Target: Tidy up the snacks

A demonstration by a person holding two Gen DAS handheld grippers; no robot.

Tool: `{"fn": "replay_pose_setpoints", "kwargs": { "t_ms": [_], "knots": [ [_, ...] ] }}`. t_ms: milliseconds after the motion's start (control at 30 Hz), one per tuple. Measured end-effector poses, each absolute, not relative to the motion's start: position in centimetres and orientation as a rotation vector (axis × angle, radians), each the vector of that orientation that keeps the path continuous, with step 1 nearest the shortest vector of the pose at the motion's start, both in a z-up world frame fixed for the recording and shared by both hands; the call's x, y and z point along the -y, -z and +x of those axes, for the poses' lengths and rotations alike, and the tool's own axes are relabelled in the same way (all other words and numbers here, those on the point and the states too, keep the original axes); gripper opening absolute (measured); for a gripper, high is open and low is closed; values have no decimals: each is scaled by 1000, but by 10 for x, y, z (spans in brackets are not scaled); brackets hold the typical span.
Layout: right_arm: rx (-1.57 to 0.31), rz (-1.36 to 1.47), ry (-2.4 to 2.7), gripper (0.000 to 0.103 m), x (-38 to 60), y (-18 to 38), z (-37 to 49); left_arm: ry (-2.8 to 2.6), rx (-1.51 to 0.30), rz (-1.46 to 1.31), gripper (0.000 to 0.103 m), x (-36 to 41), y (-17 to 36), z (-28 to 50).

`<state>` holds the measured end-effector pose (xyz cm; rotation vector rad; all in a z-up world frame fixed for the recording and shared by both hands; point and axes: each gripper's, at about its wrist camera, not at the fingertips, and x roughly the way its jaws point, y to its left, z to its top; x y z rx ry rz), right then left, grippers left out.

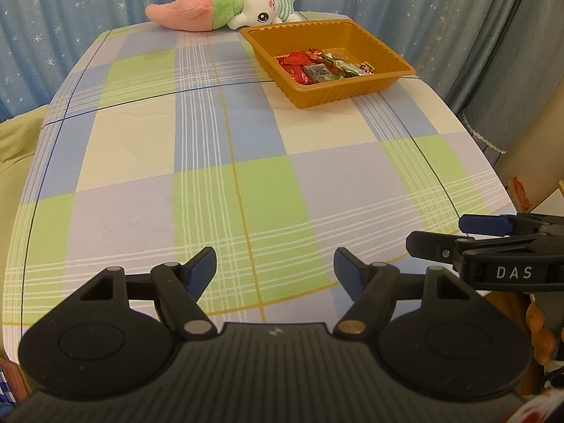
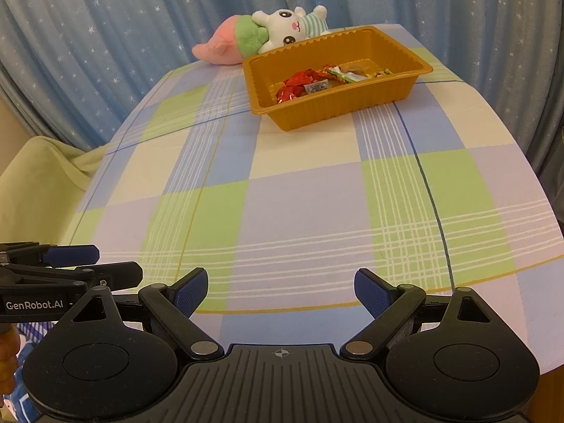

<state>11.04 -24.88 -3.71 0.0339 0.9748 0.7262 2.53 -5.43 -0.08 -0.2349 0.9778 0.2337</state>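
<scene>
snacks all lie inside the tray, up at one o'clock on the checked tablecloth; none shows loose on it, so the sorting looks finished. left gripper and right gripper hover released, empty.

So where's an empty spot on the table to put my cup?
The checked cloth is bare from both open grippers up to the gold tray. It's crowded only at the far edge, with the tray beside the plush toy.
</scene>
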Motion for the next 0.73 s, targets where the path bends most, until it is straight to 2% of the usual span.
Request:
{"fn": "replay_pose_setpoints", "kwargs": {
  "t_ms": [667,733],
  "knots": [
    [-989,36,-734,90,259,41,132,-259,-992,-241,72,67,3,51],
    [-992,35,-737,90,259,42,136,-266,-1002,-247,74,68,5,55]
  ]
}}
